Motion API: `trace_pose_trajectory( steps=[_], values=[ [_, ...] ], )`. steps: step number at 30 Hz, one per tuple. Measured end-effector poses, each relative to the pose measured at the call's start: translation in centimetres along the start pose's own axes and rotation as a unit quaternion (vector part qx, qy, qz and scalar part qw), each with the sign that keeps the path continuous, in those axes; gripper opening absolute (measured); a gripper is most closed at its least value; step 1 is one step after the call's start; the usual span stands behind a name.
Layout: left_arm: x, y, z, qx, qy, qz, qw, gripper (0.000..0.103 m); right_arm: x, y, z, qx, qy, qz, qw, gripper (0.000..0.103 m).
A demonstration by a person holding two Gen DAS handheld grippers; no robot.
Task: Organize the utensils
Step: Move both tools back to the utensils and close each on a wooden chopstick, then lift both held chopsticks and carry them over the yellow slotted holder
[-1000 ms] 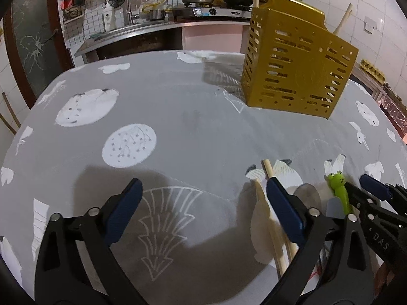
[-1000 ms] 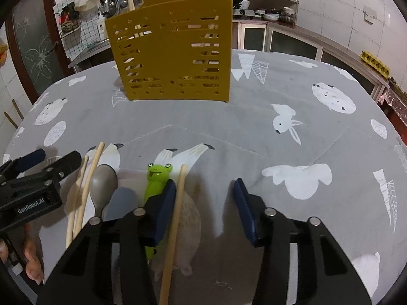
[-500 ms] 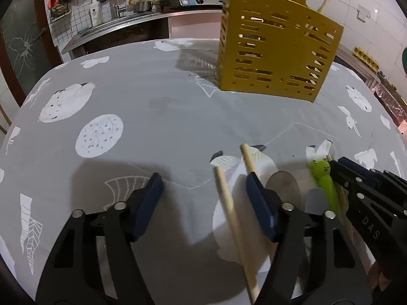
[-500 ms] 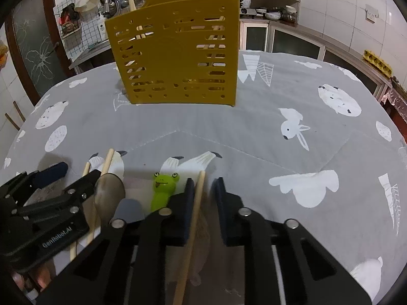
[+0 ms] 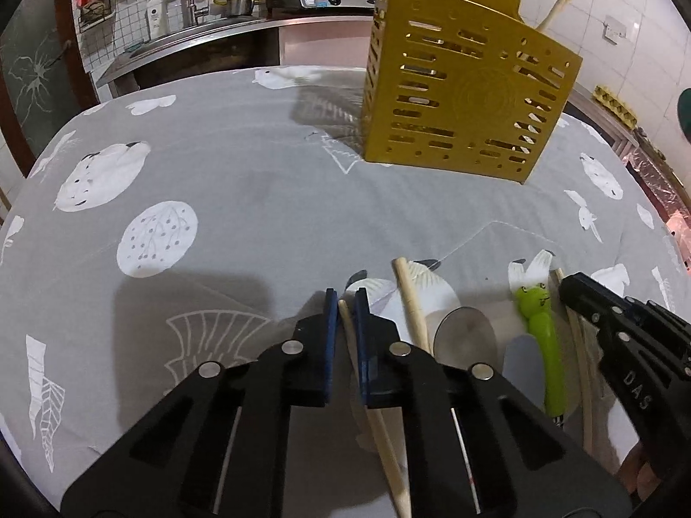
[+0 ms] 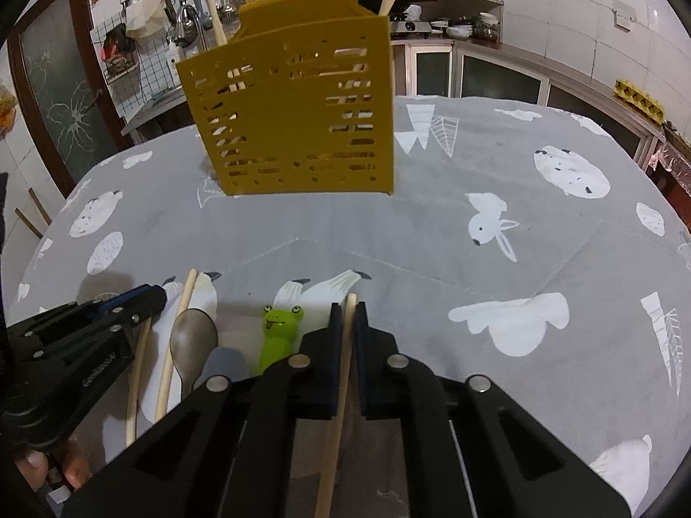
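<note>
Left gripper [image 5: 344, 308] closed down on a wooden chopstick [image 5: 375, 414], blue pads pinching it near the tip. Just right of it: second chopstick [image 5: 412, 304], then grey spoon [image 5: 463, 329], then green frog-handled utensil [image 5: 542, 336], all flat on the grey tablecloth [image 5: 242, 198]. Farther right, right gripper [image 6: 350, 315] likewise clamped on its own chopstick [image 6: 341, 393], tip poking just past the pads. Ahead of both grippers, well apart, yellow slotted utensil holder [image 6: 298, 116] standing upright with chopsticks already inside.

Both the left gripper [image 5: 344, 306] and right gripper [image 6: 350, 308] have closed, each on 1 chopstick [image 5: 348, 323].
</note>
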State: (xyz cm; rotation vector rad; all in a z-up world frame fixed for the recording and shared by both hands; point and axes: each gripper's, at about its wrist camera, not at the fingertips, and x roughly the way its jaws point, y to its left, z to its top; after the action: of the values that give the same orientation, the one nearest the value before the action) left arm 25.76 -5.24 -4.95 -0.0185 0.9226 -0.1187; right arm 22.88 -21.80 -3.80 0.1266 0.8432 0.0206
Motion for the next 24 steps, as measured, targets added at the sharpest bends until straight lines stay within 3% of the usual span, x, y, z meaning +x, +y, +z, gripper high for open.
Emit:
trace_pose_trajectory(
  steps=[9,19,22,24],
  values=[
    [-1.7,0.0,0.5,-0.002,-0.025,-0.019,0.9995,0.006,-1.7,-1.6,0.7,0.023,-0.027,0.002,0.999,0.003],
    [-7.7,0.1,2.5,0.005,-0.111,-0.037,0.9932,0.003,-5.6,-2.3,2.3,0.025,-0.083,0.005,0.996,0.0],
    [-9.1,0.0,2.9,0.011,-0.132,-0.034,0.9906,0.003,-6.0,-2.4,2.4,0.023,-0.086,0.004,0.996,0.0],
    [-9.5,0.1,3.1,0.01,-0.136,-0.035,0.9901,0.003,-5.3,-2.3,2.6,0.019,-0.061,0.01,0.998,0.0]
  ],
)
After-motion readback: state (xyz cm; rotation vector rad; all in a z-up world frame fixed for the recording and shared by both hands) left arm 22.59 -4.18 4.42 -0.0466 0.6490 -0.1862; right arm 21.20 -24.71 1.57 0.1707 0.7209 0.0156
